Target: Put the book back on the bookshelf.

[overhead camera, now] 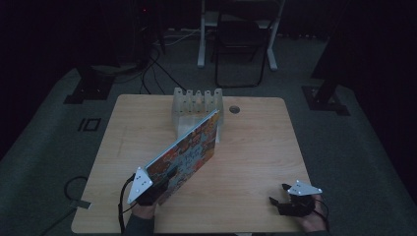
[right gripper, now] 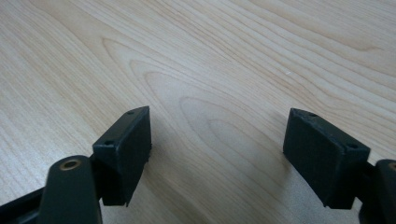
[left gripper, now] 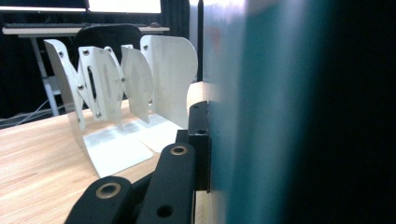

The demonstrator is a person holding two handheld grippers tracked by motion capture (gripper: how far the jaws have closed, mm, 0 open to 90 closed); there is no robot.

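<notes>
- We hold the book (overhead camera: pixel 189 147) in the left gripper (overhead camera: pixel 156 189). Its fingers (left gripper: pixel 187 154) pinch the book's near lower corner; in the left gripper view one black pad lies flat against the teal cover (left gripper: pixel 261 116).
- The book stands tilted on edge. Its long axis runs from that corner diagonally away and to the right, straight toward the white book rack (overhead camera: pixel 198 109); its far end reaches the rack's front base.
- We judge that the coming move turns on this alignment: the book has to meet a gap between two upright dividers (left gripper: pixel 116 79), so its plane should stay parallel to them.
- The left hand is the nearer one to the rack and carries the load.
- The right gripper (overhead camera: pixel 281 195) sits well apart from the rack, at the near right corner of the tabletop (overhead camera: pixel 255 147). Its fingers (right gripper: pixel 126 149) are spread with nothing between them but bare wood (right gripper: pixel 215 121).
- The tabletop is pale wood grain, level; a round cable hole (overhead camera: pixel 234 109) lies just right of the rack.
- Beyond the rack, the room is dim: grey floor, a dark chair (overhead camera: pixel 239 42), white desk legs (overhead camera: pixel 202 34) and loose cables (overhead camera: pixel 157 64).
</notes>
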